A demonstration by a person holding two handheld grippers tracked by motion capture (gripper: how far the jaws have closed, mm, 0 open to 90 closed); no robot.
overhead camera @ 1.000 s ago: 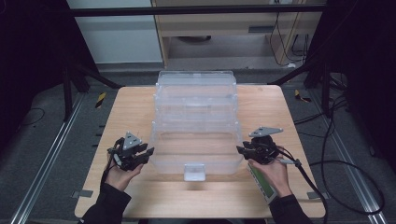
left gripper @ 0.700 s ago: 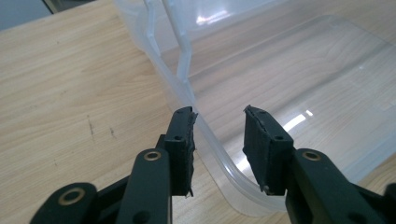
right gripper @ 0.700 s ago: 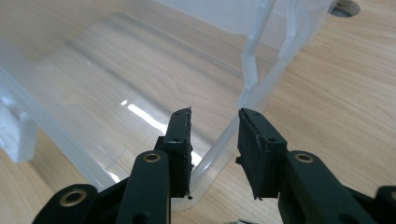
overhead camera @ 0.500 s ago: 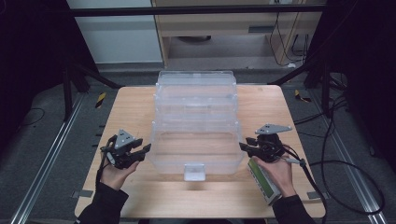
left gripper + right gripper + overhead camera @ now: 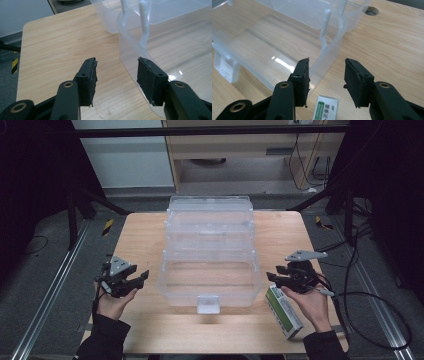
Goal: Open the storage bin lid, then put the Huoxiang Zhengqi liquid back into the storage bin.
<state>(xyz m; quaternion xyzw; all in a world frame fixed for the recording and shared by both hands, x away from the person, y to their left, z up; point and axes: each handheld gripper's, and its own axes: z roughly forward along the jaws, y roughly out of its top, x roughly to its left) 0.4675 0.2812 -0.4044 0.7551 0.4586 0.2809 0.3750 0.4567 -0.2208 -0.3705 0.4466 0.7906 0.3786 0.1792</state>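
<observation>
The green-and-white box (image 5: 325, 110) is cut off by the bottom edge in the right gripper view, its print too small to read.

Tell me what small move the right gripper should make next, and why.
Probably lower the right gripper toward the green and white box lying beside the clear plastic bin. Its jaws have just been opening, nothing is between them, and the box sits just below in the right gripper view, on the wooden table.

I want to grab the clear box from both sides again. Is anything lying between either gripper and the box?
Nothing visible blocks either one. The left gripper and right gripper flank the clear box over bare table. The green-and-white carton lies nearer the person, beside the right hand.
</observation>
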